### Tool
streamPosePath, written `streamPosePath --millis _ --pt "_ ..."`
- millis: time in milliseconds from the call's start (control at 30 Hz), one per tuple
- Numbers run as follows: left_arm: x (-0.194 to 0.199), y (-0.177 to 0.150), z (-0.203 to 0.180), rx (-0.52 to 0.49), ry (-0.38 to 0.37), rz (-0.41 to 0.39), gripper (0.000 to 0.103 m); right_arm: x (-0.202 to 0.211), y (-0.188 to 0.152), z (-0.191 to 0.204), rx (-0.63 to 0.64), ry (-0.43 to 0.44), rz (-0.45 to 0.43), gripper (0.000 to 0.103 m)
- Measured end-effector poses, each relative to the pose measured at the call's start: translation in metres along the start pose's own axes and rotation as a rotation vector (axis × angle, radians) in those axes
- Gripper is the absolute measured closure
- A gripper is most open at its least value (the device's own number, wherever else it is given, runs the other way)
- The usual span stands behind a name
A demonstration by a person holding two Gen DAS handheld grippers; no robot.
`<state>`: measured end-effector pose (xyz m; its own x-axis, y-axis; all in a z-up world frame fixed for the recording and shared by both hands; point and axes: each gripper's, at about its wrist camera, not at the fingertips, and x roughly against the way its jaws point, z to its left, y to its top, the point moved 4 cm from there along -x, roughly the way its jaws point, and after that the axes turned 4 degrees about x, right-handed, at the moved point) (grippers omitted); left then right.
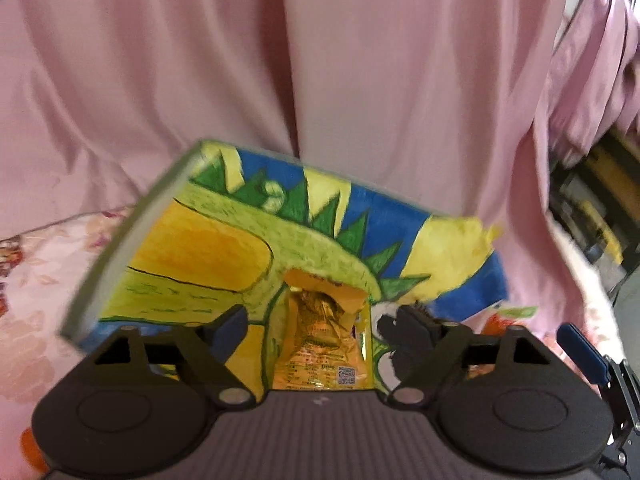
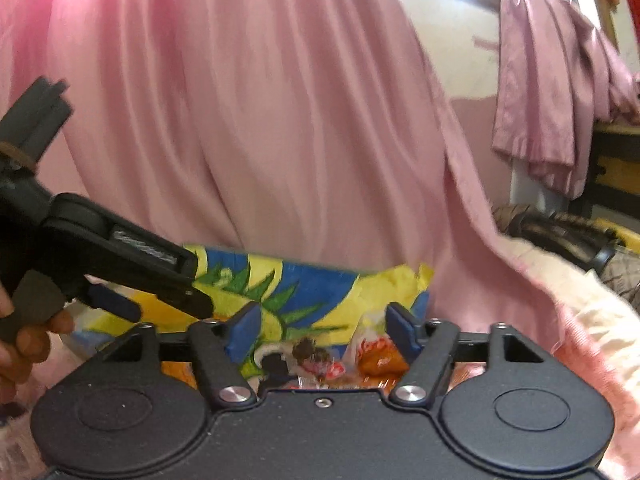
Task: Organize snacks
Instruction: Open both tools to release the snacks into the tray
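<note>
Orange foil snack packet lies lengthwise dead ahead between the parted left gripper fingers, nearer than the right gripper, likewise apart, empty.

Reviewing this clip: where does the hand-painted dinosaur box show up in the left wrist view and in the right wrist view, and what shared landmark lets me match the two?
Left wrist: the painted box fills the centre, just beyond the open left gripper, with an orange snack packet in its cutout.
Right wrist: the box lies low at centre-left, beyond the open right gripper.
Shared landmark: the pink curtain behind the box.
</note>
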<state>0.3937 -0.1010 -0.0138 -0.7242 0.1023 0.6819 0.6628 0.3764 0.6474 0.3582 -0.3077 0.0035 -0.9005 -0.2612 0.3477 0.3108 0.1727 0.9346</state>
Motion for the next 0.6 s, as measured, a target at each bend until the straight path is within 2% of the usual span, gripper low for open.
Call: streamPosePath --millis 233,467,600 --pt "0.076 0.0 0.015 0.004 -0.001 -0.158 0.005 0.051 0.024 0.009 0.01 -0.013 -0.065 0.018" --pt "0.144 -0.016 0.024 -0.034 -0.038 -0.249 0.0 0.109 0.04 0.028 0.026 -0.023 -0.147 0.001" --pt "0.177 -0.029 0.032 -0.041 -0.034 -0.294 0.0 0.138 0.039 0.037 0.033 -0.016 -0.18 0.001"
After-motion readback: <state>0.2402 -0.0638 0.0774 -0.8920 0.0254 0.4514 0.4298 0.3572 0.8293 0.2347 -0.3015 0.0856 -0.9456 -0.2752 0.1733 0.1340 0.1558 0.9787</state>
